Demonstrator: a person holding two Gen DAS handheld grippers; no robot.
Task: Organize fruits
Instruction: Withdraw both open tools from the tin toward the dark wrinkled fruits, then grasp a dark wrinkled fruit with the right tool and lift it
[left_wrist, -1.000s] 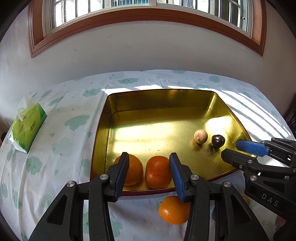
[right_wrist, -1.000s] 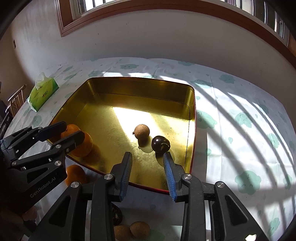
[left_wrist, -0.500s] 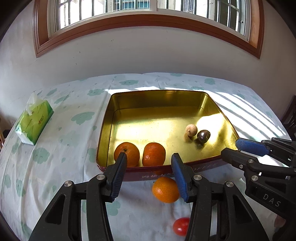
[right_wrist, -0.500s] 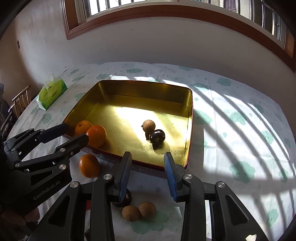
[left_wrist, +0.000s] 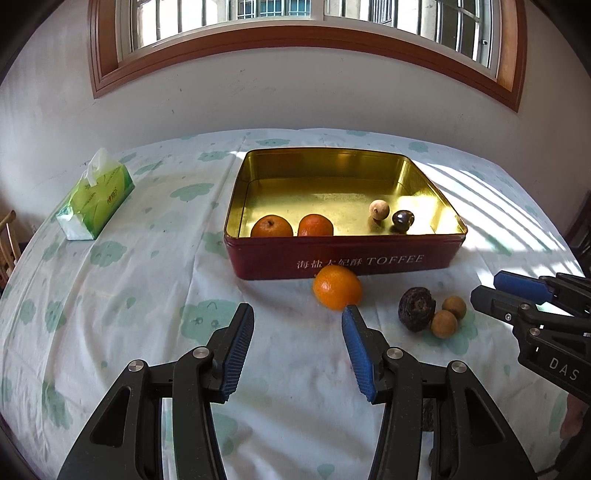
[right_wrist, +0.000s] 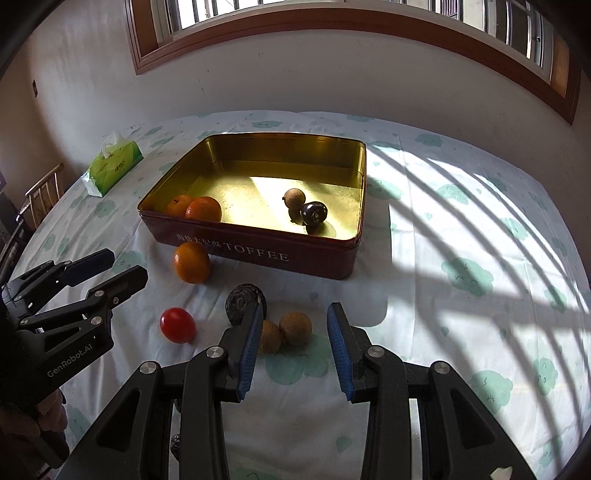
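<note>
1. Low in the left wrist view, the left gripper (left_wrist: 297, 319) hangs over the tablecloth (left_wrist: 147, 295) with its jaws spread wide and nothing between them; the right gripper (right_wrist: 293, 323), low centre of the right wrist view, is equally wide open and empty.

2. Just beyond the right gripper's tips lie two small brown fruits (right_wrist: 286, 330) touching each other, a dark wrinkled fruit (right_wrist: 242, 299) just to their left — and a red tomato (right_wrist: 177, 325) further left.

3. A loose orange (left_wrist: 337, 287) sits at centre frame in the left view, just past the left gripper's right finger and close against the near wall of the tin.

4. At mid-frame the red toffee tin (left_wrist: 347, 260) already holds two oranges (left_wrist: 291, 226) by its near wall, plus a pale brown fruit (left_wrist: 379, 209) and a dark glossy fruit (left_wrist: 402, 218) towards its right.

5. The work looks part-done — the likely step is a fresh pick, each gripper needing to descend and straddle its nearest fruit before closing.

6. A green tissue pack (left_wrist: 96, 203) lies at far left.
</note>
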